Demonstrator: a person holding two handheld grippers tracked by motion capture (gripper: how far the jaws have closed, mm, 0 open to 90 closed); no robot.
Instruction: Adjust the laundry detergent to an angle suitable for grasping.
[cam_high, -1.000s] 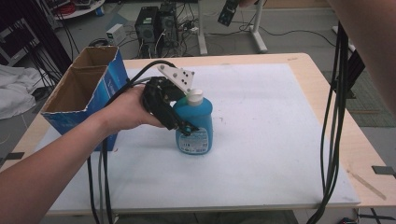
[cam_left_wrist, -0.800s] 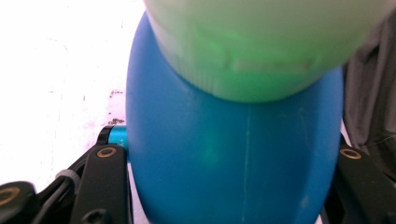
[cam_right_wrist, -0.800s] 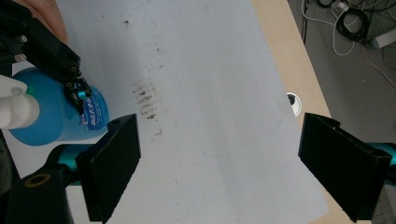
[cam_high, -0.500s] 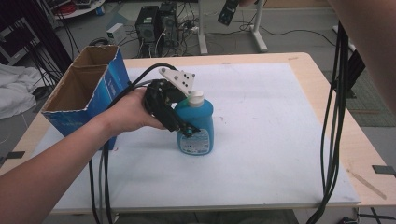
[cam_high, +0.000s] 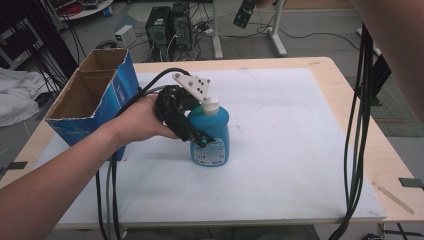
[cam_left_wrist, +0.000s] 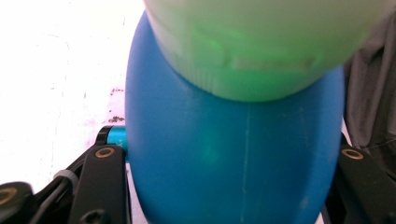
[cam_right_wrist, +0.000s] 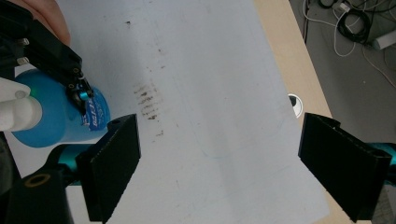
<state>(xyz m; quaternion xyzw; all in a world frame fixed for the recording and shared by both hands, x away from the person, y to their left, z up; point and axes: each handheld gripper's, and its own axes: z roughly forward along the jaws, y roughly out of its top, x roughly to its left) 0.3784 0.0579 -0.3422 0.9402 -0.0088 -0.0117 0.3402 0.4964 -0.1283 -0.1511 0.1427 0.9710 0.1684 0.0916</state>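
While the blue bottle (cam_high: 210, 134) stands upright near table (cam_high: 310, 150) centre, left gripper (cam_high: 192, 131) is clamped on its body from 9 o'clock, a jaw on each flank in the left gripper view. White cap (cam_high: 210, 105) on top. Right gripper (cam_right_wrist: 219, 168) hangs above, jaws wide apart, nothing between. Cardboard box (cam_high: 92, 105) at 9 o'clock of the bottle.

Left gripper (cam_high: 192, 125), clamped on the blue bottle (cam_high: 210, 135): jaws have just eased open a trace, pads still pressing the bottle's sides. Bottle has edged slightly toward the near side of the table (cam_high: 300, 165) and stands upright there.
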